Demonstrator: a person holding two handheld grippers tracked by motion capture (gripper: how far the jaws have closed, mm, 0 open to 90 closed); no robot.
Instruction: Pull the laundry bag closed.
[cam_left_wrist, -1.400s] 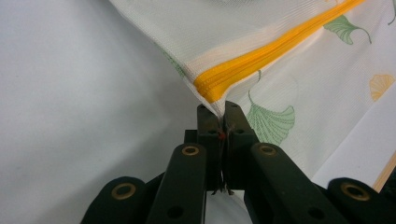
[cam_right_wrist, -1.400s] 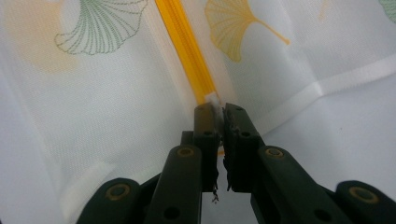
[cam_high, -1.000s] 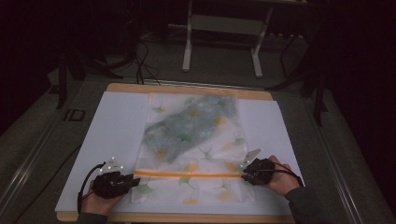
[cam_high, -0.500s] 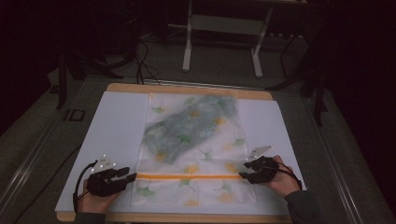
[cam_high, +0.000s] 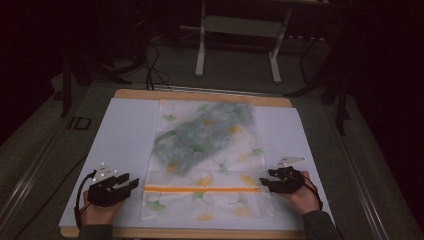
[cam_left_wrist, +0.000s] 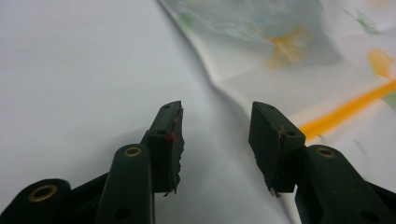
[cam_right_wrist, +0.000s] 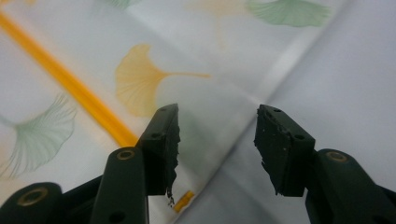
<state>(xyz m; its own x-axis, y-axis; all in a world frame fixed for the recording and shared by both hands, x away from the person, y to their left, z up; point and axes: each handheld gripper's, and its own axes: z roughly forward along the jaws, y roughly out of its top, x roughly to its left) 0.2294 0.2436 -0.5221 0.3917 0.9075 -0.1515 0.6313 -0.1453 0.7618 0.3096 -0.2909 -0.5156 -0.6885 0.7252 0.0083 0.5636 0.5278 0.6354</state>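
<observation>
The thin see-through bag (cam_high: 207, 160) with leaf prints lies flat on the white sheet (cam_high: 125, 135), in the middle of the table. An orange zip (cam_high: 202, 189) runs across the bag near its 6 o'clock end, and something soft and blue-green sits inside, up toward 12 o'clock.

L gripper (cam_high: 129, 182) is at about 8 o'clock from the bag's middle, just off the bag's edge, held in the person's L hand (cam_high: 97, 212). Its jaws have just been opening and now stand wide apart w/ nothing between them. In the left gripper view, the L gripper (cam_left_wrist: 217, 126) hangs over bare white sheet, and the bag's edge and the orange zip lie at about 2 o'clock.

R gripper (cam_high: 265, 182) is at about 4 o'clock from the bag's middle, right at the bag's edge by the zip's end. Its jaws have also just been opening, and it has let go. In the right gripper view, the R gripper (cam_right_wrist: 217, 128) sits over the bag's edge, w/ the zip passing at about 9 o'clock. Nothing is pinched.
</observation>
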